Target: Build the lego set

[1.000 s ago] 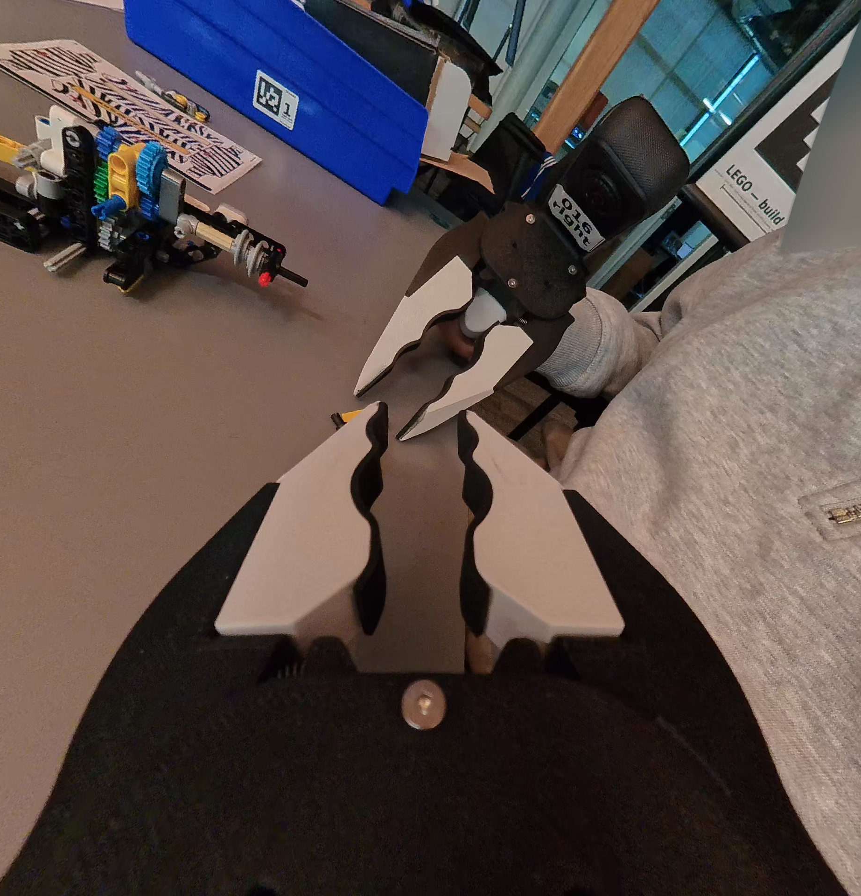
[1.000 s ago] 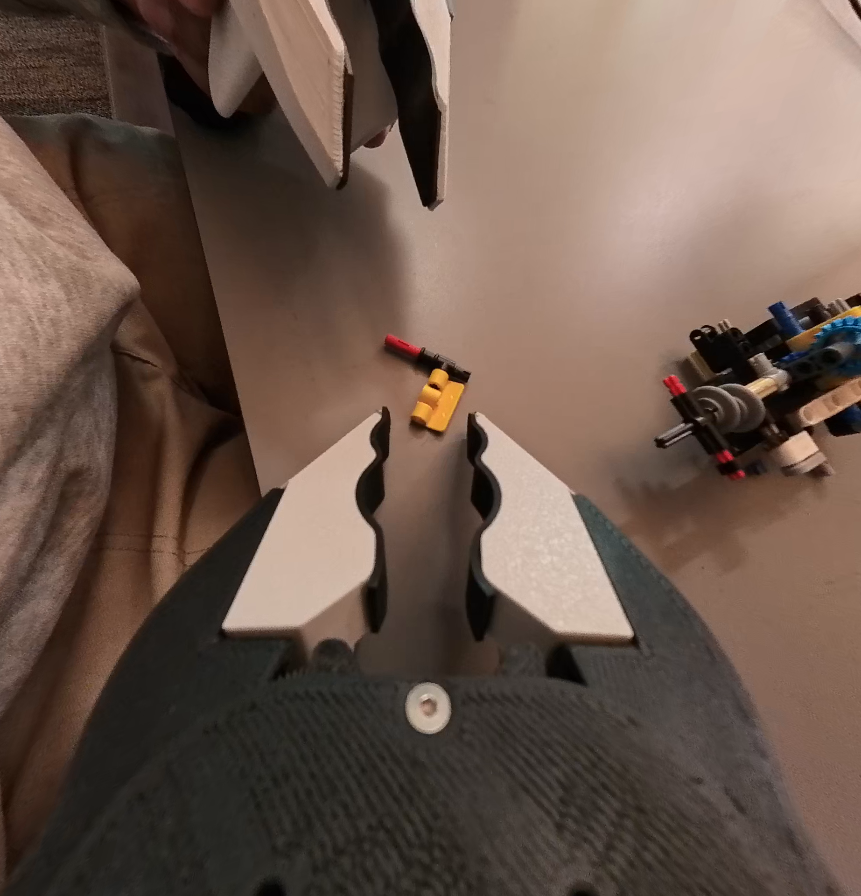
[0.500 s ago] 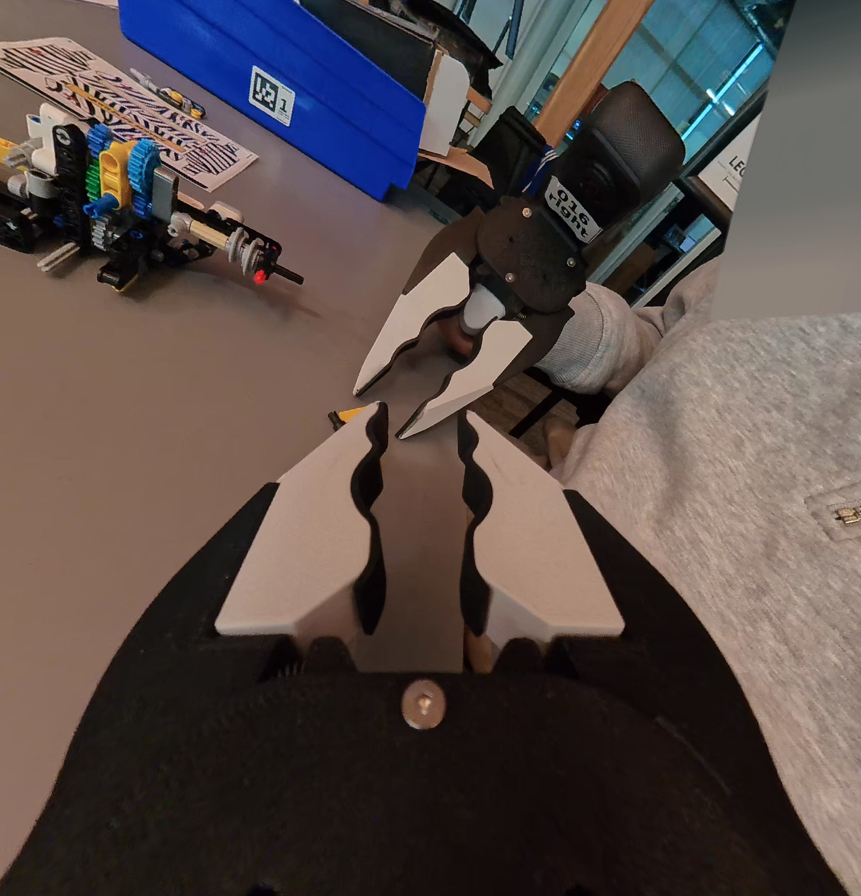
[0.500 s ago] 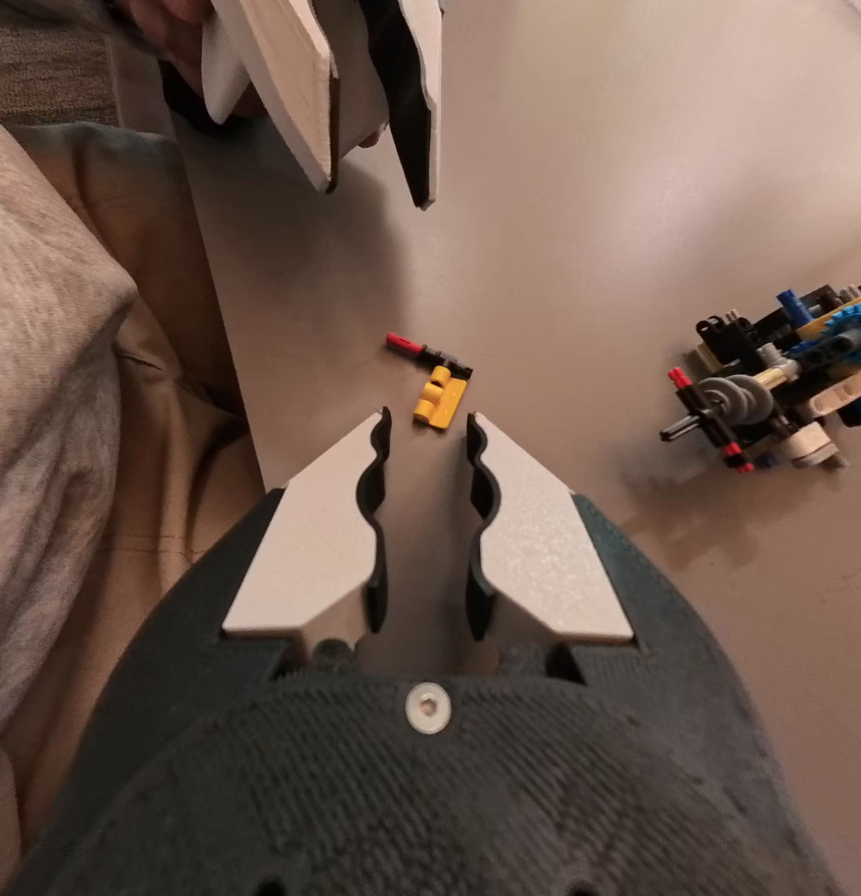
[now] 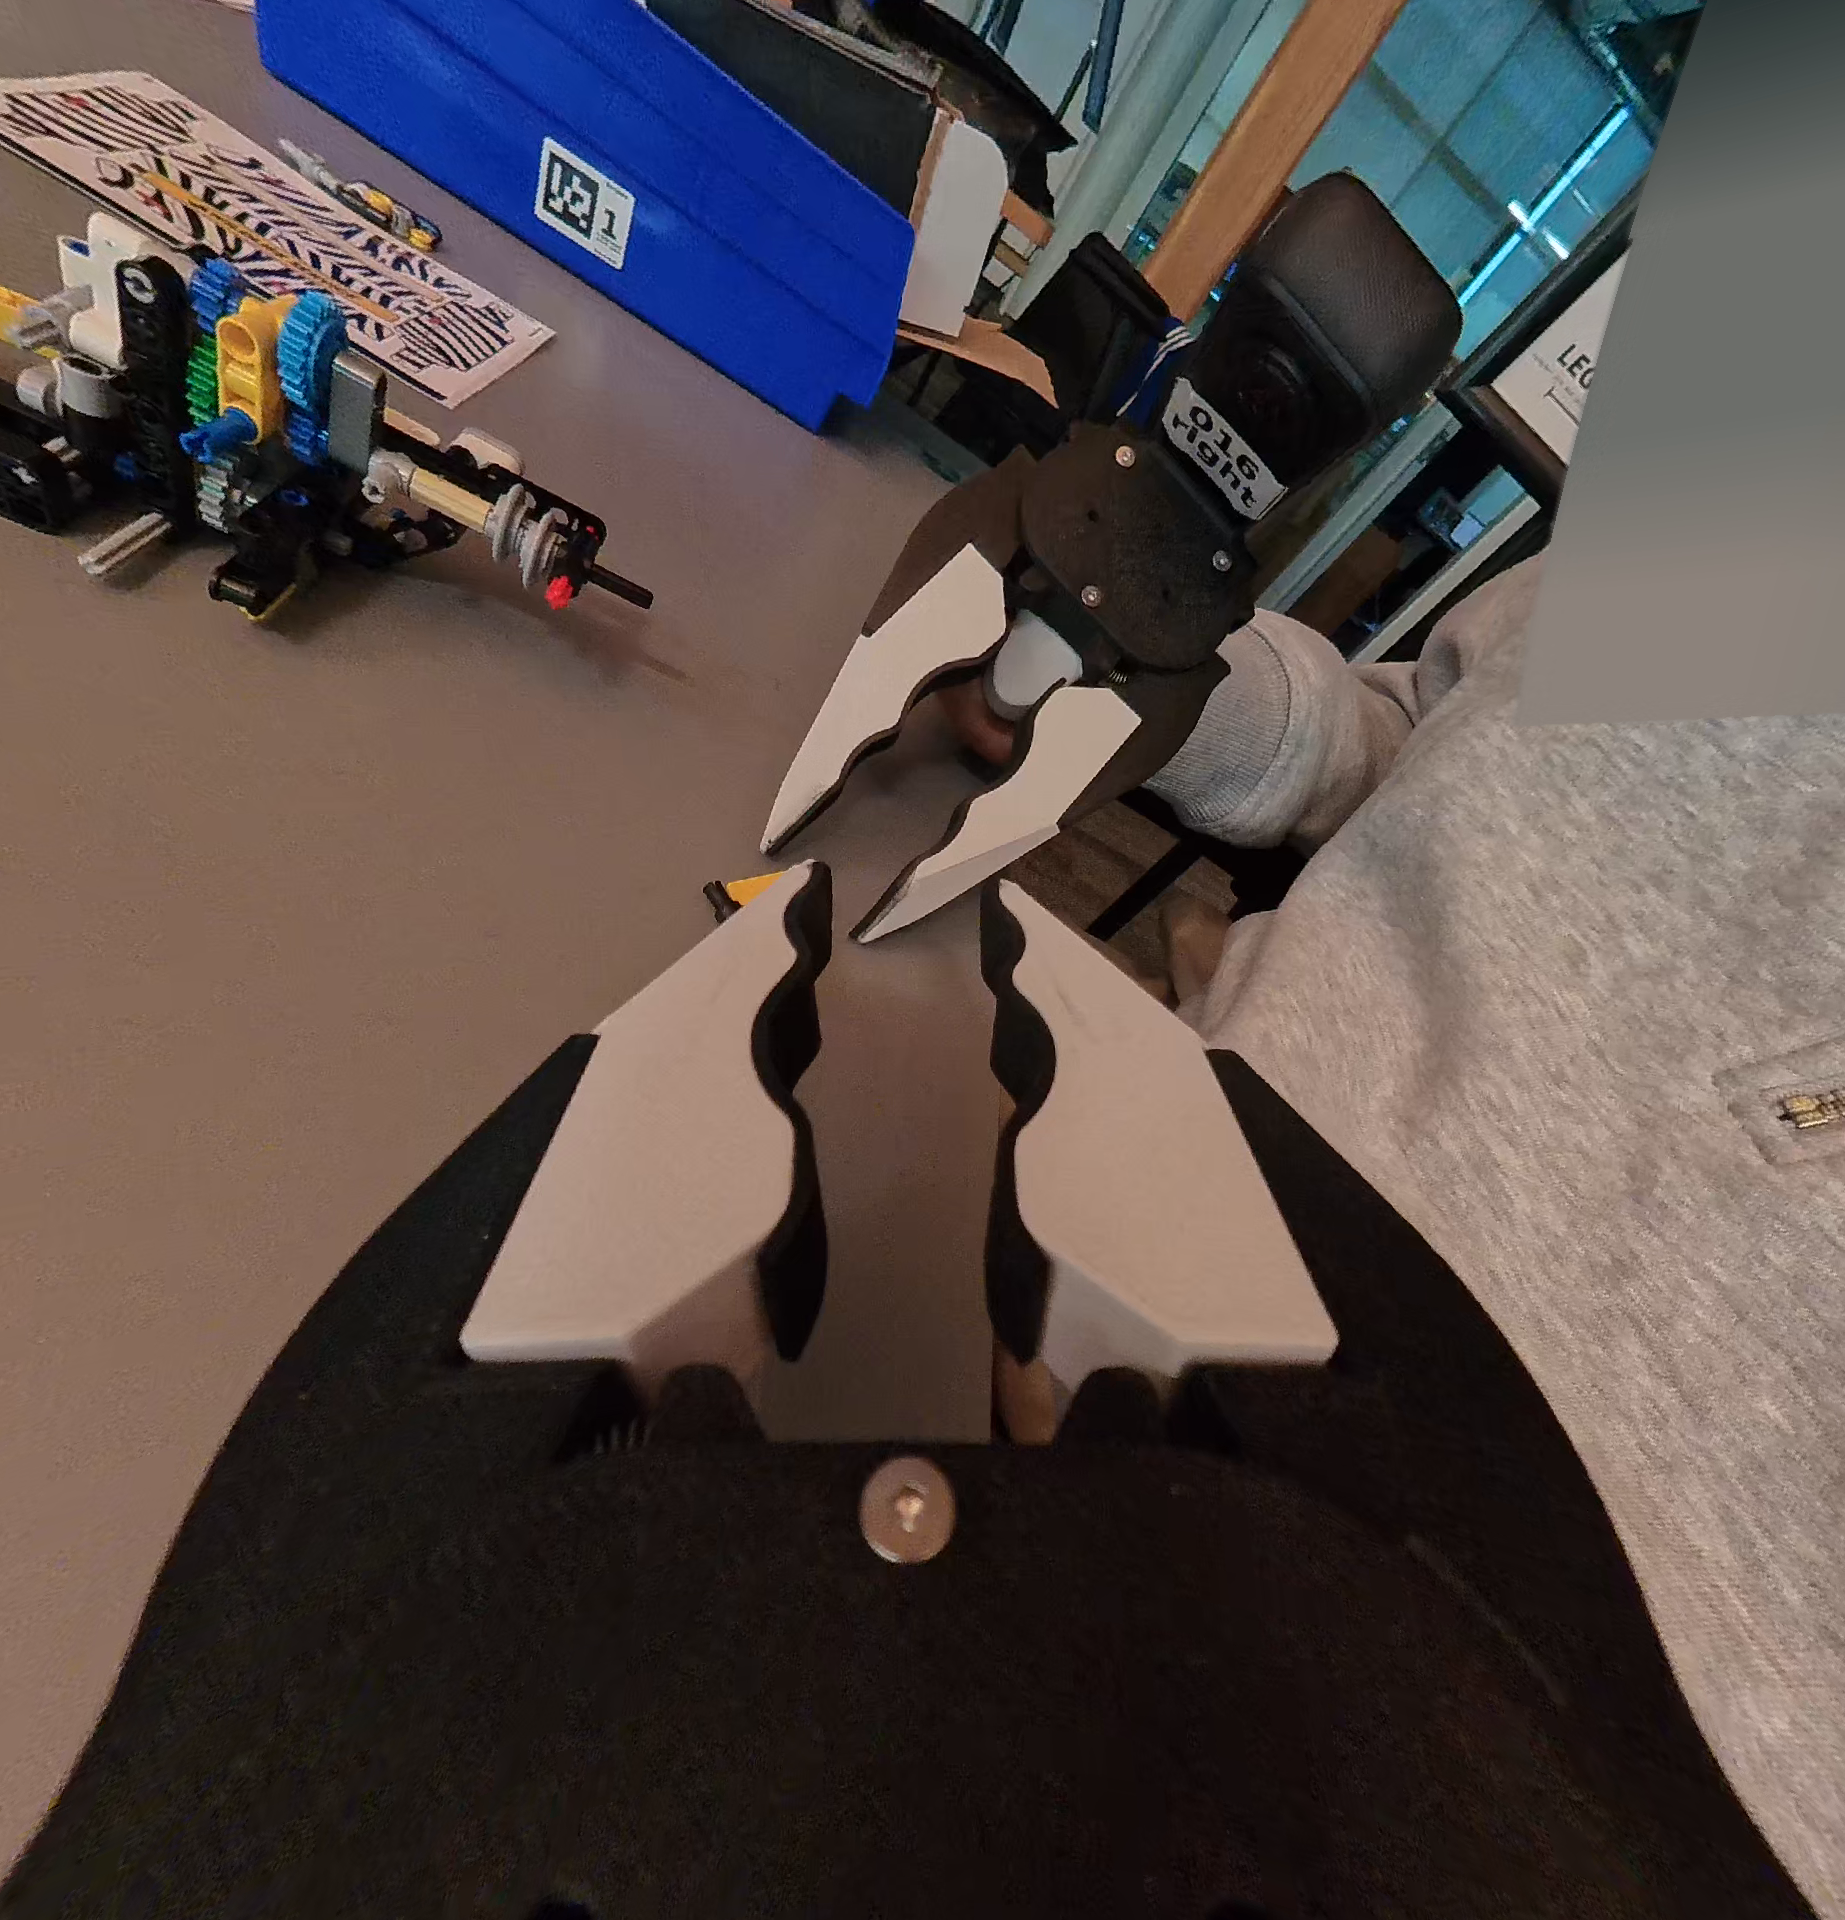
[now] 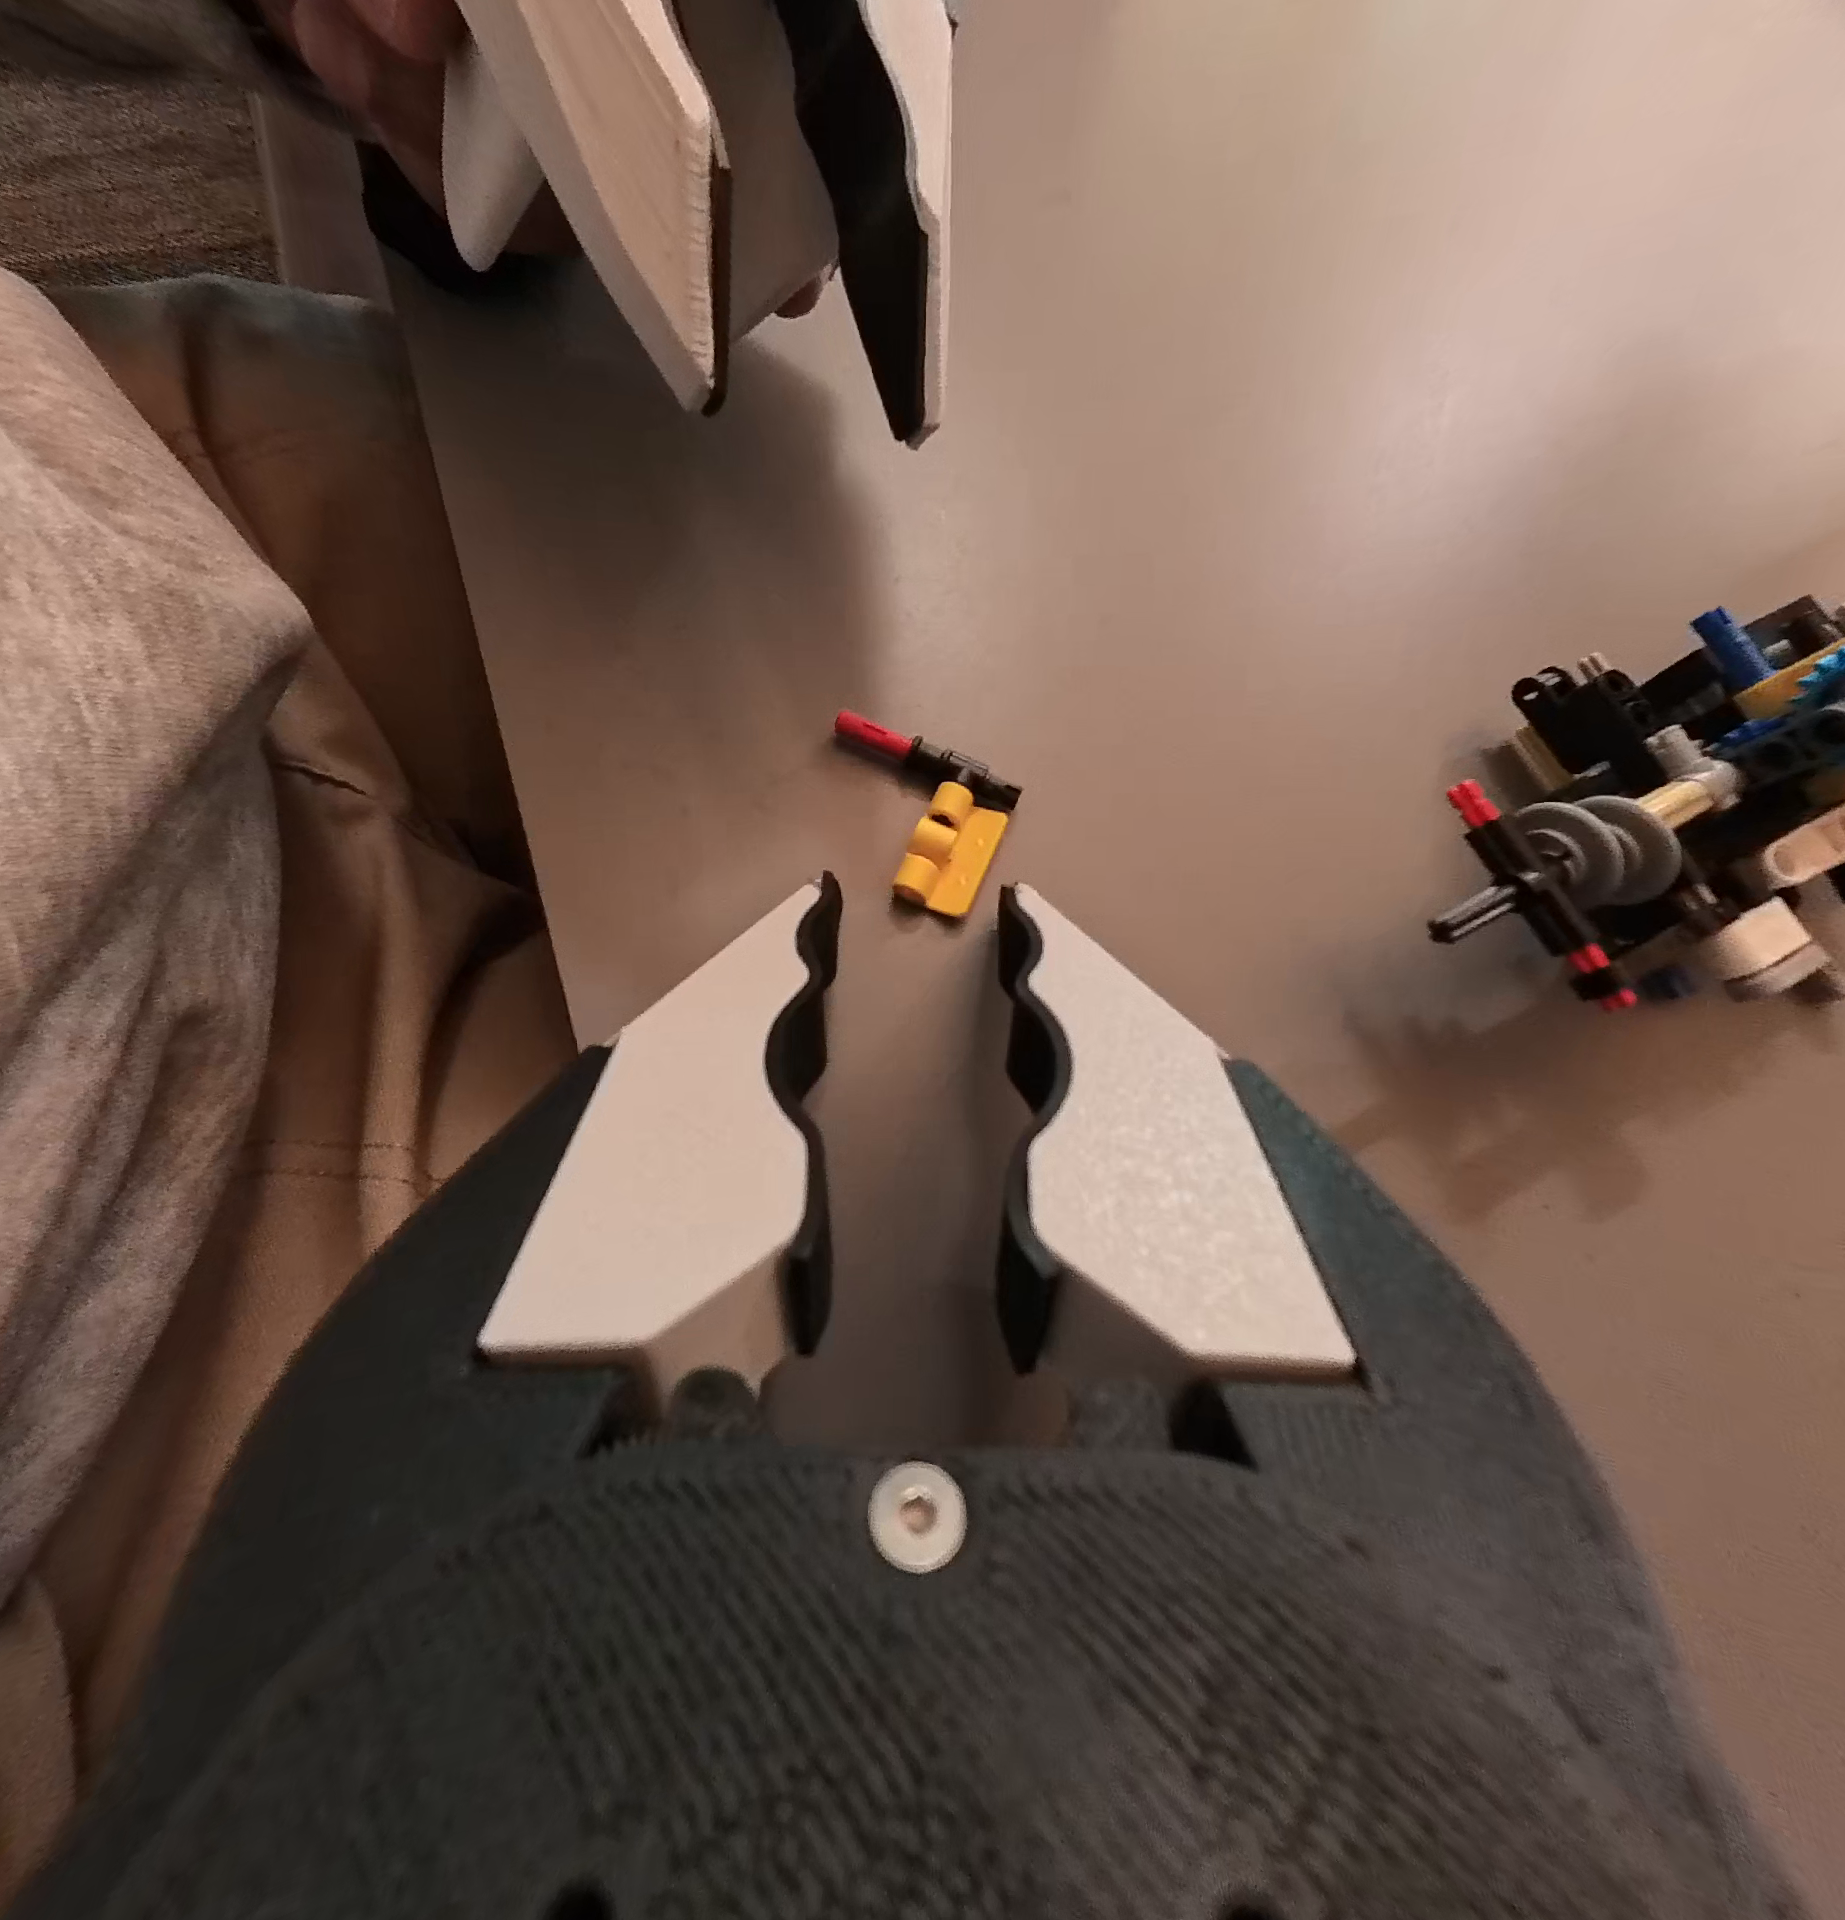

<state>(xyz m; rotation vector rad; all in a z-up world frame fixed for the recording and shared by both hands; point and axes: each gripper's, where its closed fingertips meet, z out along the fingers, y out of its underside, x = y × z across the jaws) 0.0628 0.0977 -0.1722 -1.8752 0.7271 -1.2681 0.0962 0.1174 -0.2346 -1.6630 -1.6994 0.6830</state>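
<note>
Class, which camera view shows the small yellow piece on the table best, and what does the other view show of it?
The right wrist view: the yellow piece lies whole and unblocked on the table, just ahead of the open right gripper. In the left wrist view only a yellow sliver shows, the rest hidden behind the left gripper.

A smooth grey table (image 5: 274, 935) carries everything. Near its edge lies a small yellow flat lego piece (image 6: 949, 854), touching a black pin with a red end (image 6: 918, 750). Well apart stands a partly built lego model of black, blue and yellow parts (image 5: 253, 416). Farther back rest a striped printed sheet (image 5: 274, 229) and a blue plastic bin (image 5: 606, 187).
</note>
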